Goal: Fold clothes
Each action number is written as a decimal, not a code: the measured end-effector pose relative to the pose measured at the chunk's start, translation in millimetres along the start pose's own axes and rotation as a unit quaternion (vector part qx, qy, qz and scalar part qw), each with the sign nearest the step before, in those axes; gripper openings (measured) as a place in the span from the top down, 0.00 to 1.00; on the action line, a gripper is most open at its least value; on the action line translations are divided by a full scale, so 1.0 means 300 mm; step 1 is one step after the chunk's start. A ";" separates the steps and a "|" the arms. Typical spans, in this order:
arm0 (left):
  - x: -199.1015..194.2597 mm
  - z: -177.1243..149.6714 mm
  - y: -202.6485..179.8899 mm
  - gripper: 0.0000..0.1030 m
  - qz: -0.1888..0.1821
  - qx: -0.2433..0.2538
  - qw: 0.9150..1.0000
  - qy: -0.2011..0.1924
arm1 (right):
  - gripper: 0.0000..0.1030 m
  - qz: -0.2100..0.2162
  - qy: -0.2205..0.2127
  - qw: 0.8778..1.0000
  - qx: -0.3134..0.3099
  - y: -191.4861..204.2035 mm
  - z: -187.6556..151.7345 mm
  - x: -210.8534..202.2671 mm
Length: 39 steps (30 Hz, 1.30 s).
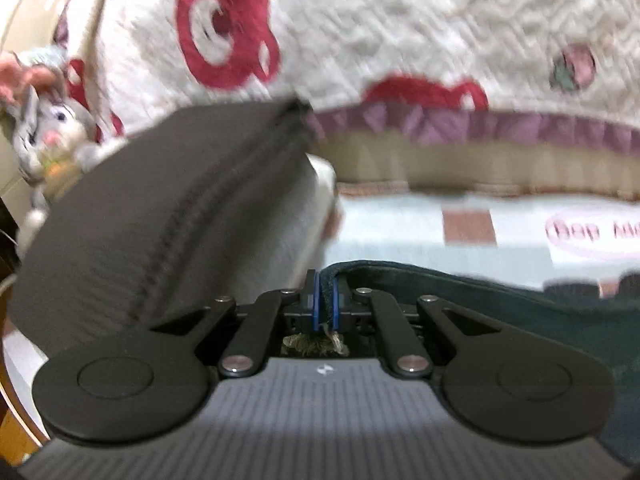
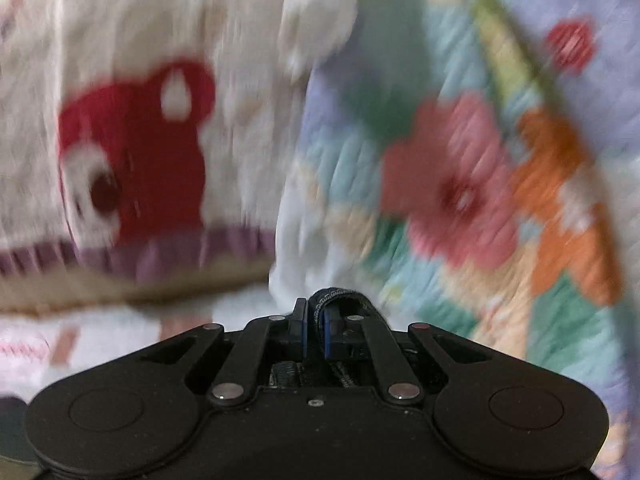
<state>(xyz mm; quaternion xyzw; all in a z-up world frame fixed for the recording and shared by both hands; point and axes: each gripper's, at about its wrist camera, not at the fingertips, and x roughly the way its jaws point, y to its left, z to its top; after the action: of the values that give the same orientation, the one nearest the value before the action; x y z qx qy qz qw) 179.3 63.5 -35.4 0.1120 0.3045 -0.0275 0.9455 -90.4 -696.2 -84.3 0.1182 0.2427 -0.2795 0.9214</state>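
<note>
Left gripper: fingers closed, pinching the edge of a dark green garment that spreads to the right below it. Right gripper: fingers closed on a fold of dark fabric that loops over one finger. Dark ribbed cloth with a seam: raised at the left in the left wrist view. Bed sheet: pale, with brown squares and a pink oval label; its writing is blurred and unreadable. Cream blanket: red bear motifs, purple trim. Patchwork quilt: pink, orange and green. Grey plush rabbit: far left. Both views blurred.
</note>
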 end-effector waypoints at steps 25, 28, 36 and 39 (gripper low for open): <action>0.323 0.066 -0.157 0.58 -0.003 -0.025 0.998 0.057 | 0.41 -0.172 0.057 0.980 -0.081 0.113 0.034 0.195; 0.281 -0.004 -0.079 0.55 -0.031 -0.079 0.990 0.113 | 0.40 -0.094 0.062 0.993 -0.026 0.136 0.043 0.136; 0.186 -0.166 -0.083 0.39 -0.001 -0.059 0.976 0.210 | 0.39 0.108 0.126 0.985 0.035 0.392 -0.187 -0.060; 0.230 -0.197 -0.047 0.39 -0.033 -0.130 0.962 0.239 | 0.39 0.105 0.176 0.976 0.072 0.446 -0.293 -0.105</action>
<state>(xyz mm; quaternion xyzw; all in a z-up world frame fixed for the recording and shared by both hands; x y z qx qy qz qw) 200.0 64.4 -125.1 -0.0184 0.5263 0.0088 0.8501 -70.2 -541.7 -132.2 0.2565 0.3660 -0.1725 0.8778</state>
